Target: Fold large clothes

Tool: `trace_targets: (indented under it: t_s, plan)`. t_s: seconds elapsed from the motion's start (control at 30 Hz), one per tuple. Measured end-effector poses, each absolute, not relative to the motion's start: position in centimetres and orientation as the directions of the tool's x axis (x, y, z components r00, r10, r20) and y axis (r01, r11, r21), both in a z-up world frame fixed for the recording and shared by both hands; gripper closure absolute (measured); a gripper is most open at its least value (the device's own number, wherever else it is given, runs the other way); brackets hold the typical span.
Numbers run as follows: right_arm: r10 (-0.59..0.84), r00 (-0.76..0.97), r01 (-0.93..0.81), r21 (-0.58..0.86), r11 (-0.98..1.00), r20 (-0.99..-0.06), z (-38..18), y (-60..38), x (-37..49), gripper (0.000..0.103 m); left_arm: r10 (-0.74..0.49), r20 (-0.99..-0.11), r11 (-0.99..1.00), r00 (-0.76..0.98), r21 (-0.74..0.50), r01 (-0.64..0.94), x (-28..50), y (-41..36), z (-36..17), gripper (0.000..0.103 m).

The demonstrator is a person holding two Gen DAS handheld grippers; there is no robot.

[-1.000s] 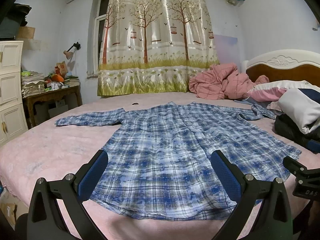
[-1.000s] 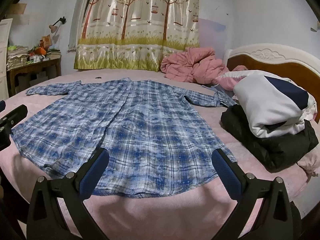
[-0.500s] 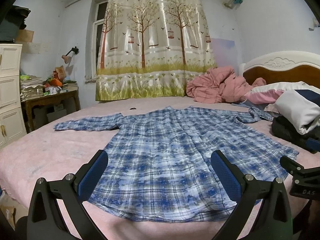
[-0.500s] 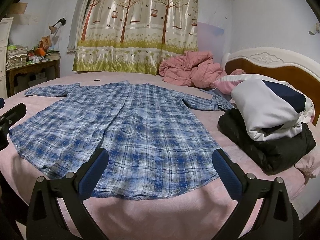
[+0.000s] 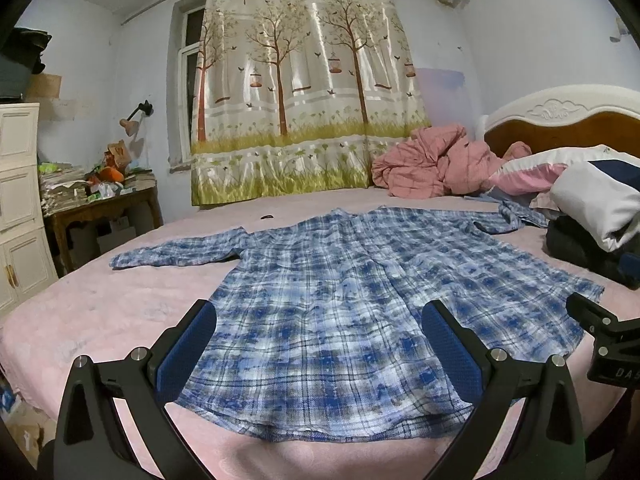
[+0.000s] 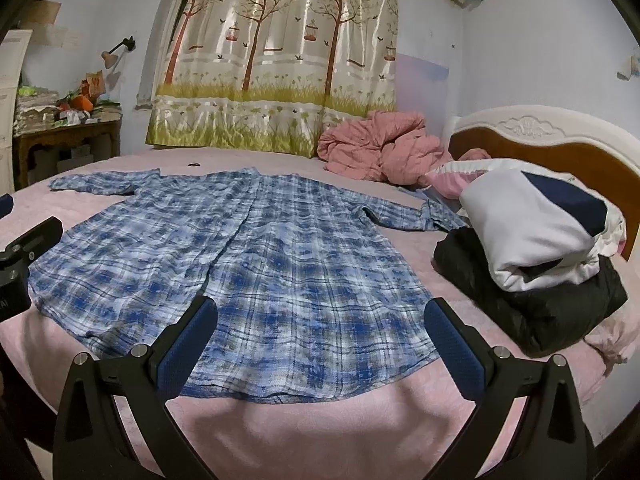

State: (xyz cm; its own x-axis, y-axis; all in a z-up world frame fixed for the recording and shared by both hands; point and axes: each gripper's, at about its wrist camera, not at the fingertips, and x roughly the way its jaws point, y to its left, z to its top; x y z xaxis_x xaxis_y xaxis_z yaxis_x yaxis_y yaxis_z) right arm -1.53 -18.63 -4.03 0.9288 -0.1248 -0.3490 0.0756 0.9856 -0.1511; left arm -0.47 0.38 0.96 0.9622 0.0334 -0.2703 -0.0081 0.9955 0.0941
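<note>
A large blue and white plaid shirt [image 5: 340, 304] lies spread flat on the pink bed, sleeves out to both sides, hem toward me; it also shows in the right wrist view [image 6: 248, 256]. My left gripper [image 5: 320, 340] is open and empty, low over the hem's left half. My right gripper [image 6: 320, 340] is open and empty, over the hem's right half. The right gripper's body shows at the right edge of the left wrist view [image 5: 600, 332]. The left gripper's body shows at the left edge of the right wrist view [image 6: 24, 256].
The pink bed [image 5: 100, 312] carries a stack of folded clothes, white on black [image 6: 532, 256], at the right, and a crumpled pink quilt [image 5: 432, 164] by the headboard [image 6: 560, 140]. A cluttered wooden table [image 5: 100, 208] and white drawers [image 5: 20, 200] stand left.
Both grippers have dropped lower toward the bed and the hem, so the shirt looks flatter. Both stay open. The shirt has not moved.
</note>
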Motion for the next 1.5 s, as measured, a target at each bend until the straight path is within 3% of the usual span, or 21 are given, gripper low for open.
trace_targets:
  t_s: [0.57, 0.73, 0.93, 0.97, 1.1, 1.27, 1.33, 1.5]
  plan:
    - [-0.106, 0.917, 0.060, -0.128, 0.990, -0.385, -4.3, -18.6, -1.1, 0.000, -0.006, -0.367, 0.999, 0.930, 0.033, 0.019, 0.9, 1.2, 0.3, 0.000]
    - [-0.132, 0.868, 0.099, -0.094, 0.991, -0.479, -5.3, -19.6, 0.1, 0.001, -0.071, -0.477, 0.997, 0.876, -0.054, 0.051, 1.7, 1.8, -0.3, 0.000]
    - [0.013, 0.768, 0.070, 0.103, 0.992, -0.641, -7.6, -21.6, 1.8, 0.012, -0.199, -0.706, 0.962, 0.680, -0.272, -0.002, 4.4, 4.1, -4.8, 0.000]
    - [0.037, 0.747, 0.072, 0.136, 0.988, -0.664, -8.1, -21.9, 2.1, 0.013, -0.217, -0.724, 0.951, 0.655, -0.307, -0.024, 4.4, 4.6, -5.6, 0.005]
    - [0.100, 0.692, 0.102, 0.234, 0.967, -0.715, -9.5, -23.0, 2.6, 0.017, -0.192, -0.722, 0.954, 0.665, -0.296, -0.046, 3.7, 4.8, -5.7, 0.009]
    - [0.198, 0.675, 0.099, 0.353, 0.930, -0.711, -9.9, -24.1, 2.4, 0.018, -0.228, -0.729, 0.930, 0.645, -0.359, -0.077, 3.5, 5.6, -6.6, 0.009]
    - [0.296, 0.656, 0.091, 0.462, 0.882, -0.695, -10.4, -24.9, 2.7, 0.018, -0.268, -0.716, 0.906, 0.644, -0.415, -0.085, 3.9, 6.3, -6.6, 0.007]
    - [0.371, 0.669, 0.081, 0.559, 0.825, -0.644, -10.9, -26.0, 3.6, 0.018, -0.393, -0.649, 0.793, 0.652, -0.598, -0.118, 6.1, 9.1, -7.0, 0.006]
